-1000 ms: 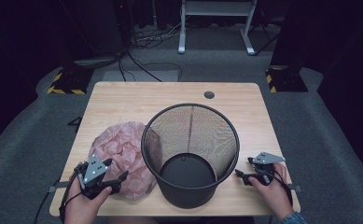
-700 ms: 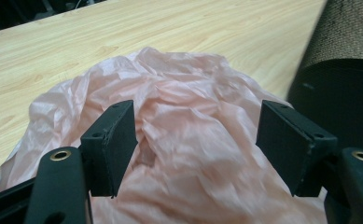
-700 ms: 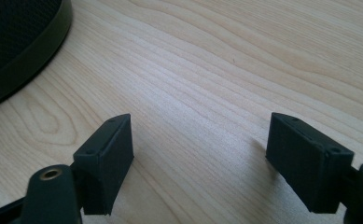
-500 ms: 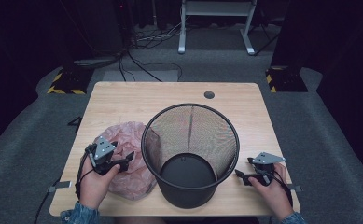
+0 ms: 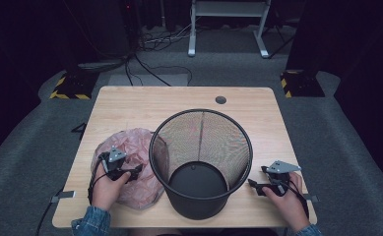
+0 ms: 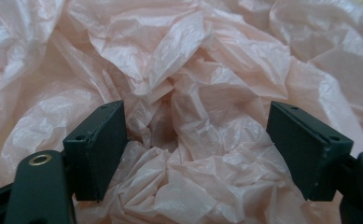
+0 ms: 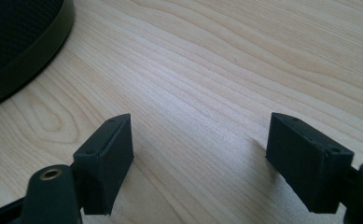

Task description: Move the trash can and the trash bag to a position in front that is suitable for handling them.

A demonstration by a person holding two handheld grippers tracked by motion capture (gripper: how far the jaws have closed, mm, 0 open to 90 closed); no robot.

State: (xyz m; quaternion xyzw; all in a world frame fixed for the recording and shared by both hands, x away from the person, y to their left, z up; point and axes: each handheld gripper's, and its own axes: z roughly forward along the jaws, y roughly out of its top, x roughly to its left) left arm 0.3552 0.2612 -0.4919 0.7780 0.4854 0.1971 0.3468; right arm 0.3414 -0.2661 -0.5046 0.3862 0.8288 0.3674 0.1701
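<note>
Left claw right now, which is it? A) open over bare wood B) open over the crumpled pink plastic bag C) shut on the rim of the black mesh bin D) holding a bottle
B: in the left gripper view the left claw has its jaws spread wide with the crumpled pink plastic bag between and behind them, nothing pinched yet.

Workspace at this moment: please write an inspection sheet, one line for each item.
Surface: wooden table, with a round grommet hole.
Job's things: crumpled pink plastic bag beside the black mesh bin, which stands upright.
Clutter: nothing seen.
Grippers: left gripper open over the bag; right gripper open above bare wood, beside the bin.
Cables: one trails from each gripper; floor cables behind the table.
Surroundings: grey carpet, white stand legs.
</note>
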